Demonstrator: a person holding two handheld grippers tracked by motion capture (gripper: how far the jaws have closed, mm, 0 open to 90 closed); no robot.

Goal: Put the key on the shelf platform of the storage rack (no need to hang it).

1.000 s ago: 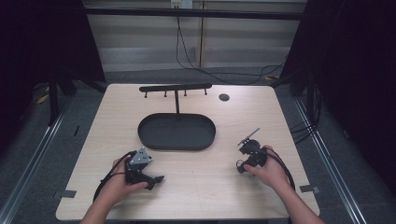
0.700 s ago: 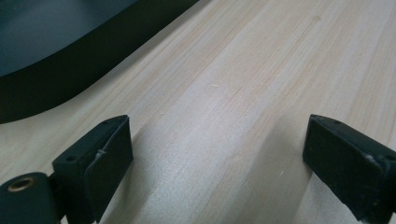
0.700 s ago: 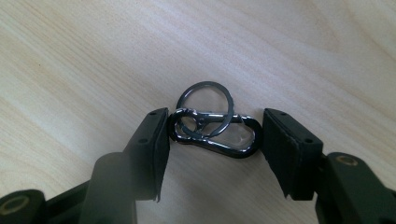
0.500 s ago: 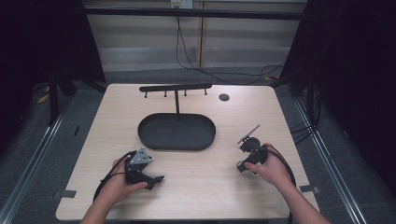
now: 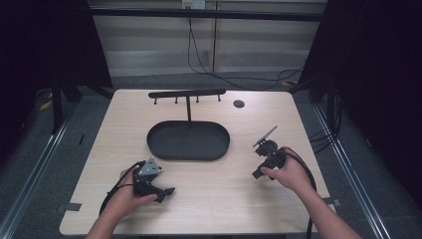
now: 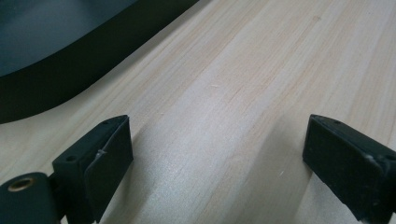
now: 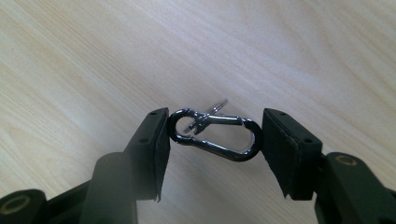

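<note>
A small shiny black snap hook [image 7: 212,135] lies lengthwise between the pads of my right gripper [image 7: 212,140], which press on its two ends just above the wooden tabletop. In the high view the right gripper [image 5: 262,162] sits at the table's right, held by the person's right hand, beside the tray. My left gripper [image 5: 164,191] rests near the front left. Its jaws stand wide apart over bare wood, and the left gripper [image 6: 217,149] holds nothing. A black oval tray [image 5: 189,155] lies at the table's centre, and its rim [image 6: 46,70] shows at the upper left in the left gripper view.
Behind the tray stands a black T-shaped rack [image 5: 186,93] with several small pegs under its bar. A small black disc [image 5: 239,103] lies at the back right. Cables trail from both grippers toward the front edge. Dark floor surrounds the table.
The right hand has edged slightly away from the front edge. The left hand has kept still.
</note>
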